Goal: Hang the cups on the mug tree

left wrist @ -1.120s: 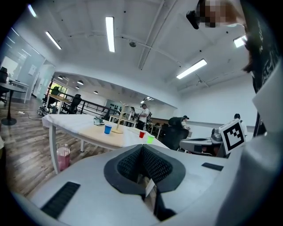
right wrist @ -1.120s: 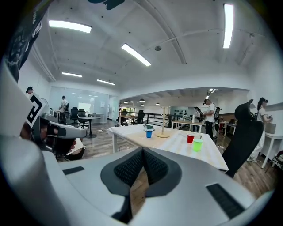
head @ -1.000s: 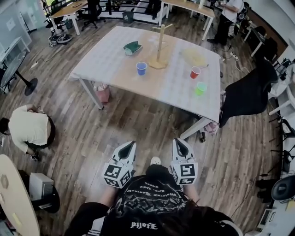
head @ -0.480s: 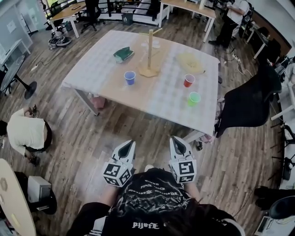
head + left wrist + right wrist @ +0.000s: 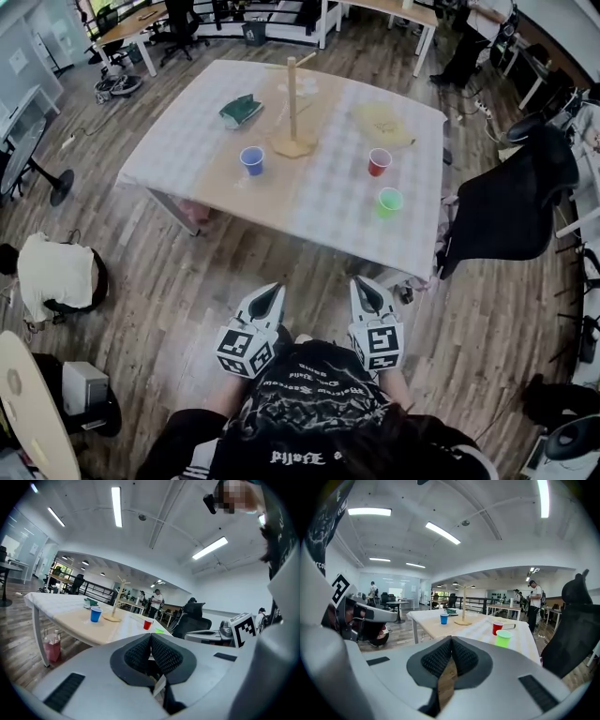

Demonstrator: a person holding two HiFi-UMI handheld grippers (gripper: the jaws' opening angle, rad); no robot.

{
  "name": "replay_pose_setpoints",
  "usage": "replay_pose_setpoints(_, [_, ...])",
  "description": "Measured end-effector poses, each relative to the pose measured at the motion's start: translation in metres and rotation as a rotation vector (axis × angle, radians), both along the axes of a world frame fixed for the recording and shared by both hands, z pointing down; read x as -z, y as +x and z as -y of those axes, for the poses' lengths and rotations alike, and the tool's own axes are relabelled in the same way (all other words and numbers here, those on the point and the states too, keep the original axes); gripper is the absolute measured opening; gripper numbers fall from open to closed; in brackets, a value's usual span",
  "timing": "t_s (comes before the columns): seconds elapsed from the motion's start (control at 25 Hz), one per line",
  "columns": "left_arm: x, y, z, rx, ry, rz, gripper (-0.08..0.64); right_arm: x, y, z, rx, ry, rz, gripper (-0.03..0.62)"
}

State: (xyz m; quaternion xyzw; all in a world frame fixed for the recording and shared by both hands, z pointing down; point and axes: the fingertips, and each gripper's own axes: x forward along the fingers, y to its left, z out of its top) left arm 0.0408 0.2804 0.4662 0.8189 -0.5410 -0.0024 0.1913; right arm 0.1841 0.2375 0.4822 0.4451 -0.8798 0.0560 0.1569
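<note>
Blue cup (image 5: 251, 159), red cup (image 5: 379, 161) and green cup (image 5: 389, 202) stand unhung on the surface (image 5: 328, 211) by the bare mug tree (image 5: 292, 103), upper middle of frame, slightly nearer than a second ago, yet the left tool (image 5: 269, 292) and right tool (image 5: 362, 286), both shut tight and empty, remain well short.

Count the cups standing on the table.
3: a blue cup front-left of the mug tree, a red cup to its right, a green cup in front of the red one. The teal thing farther back is unclear.
</note>
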Motion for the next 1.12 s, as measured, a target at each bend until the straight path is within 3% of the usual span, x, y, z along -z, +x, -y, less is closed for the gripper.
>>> replay_pose_setpoints(0.12, [0.000, 0.004, 0.009, -0.010, 0.003, -0.004, 0.020, -0.001, -0.002, 0.002, 0.002, -0.006, 0.027, 0.008])
replay_pose_setpoints(0.32, [-0.011, 0.009, 0.027, -0.034, -0.012, 0.055, 0.020, -0.005, -0.003, 0.017, -0.019, -0.009, 0.037, 0.009])
replay_pose_setpoints(0.52, [-0.017, 0.004, 0.057, -0.062, -0.013, 0.035, 0.020, -0.006, -0.002, 0.043, -0.064, -0.010, 0.040, 0.009])
replay_pose_setpoints(0.88, [-0.014, -0.047, 0.147, -0.092, 0.001, 0.033, 0.020, -0.005, -0.026, 0.111, -0.150, -0.021, 0.017, 0.009])
replay_pose_setpoints(1.12, [-0.015, -0.078, 0.217, -0.168, 0.003, 0.056, 0.020, -0.006, -0.055, 0.173, -0.217, -0.030, 0.025, 0.009])
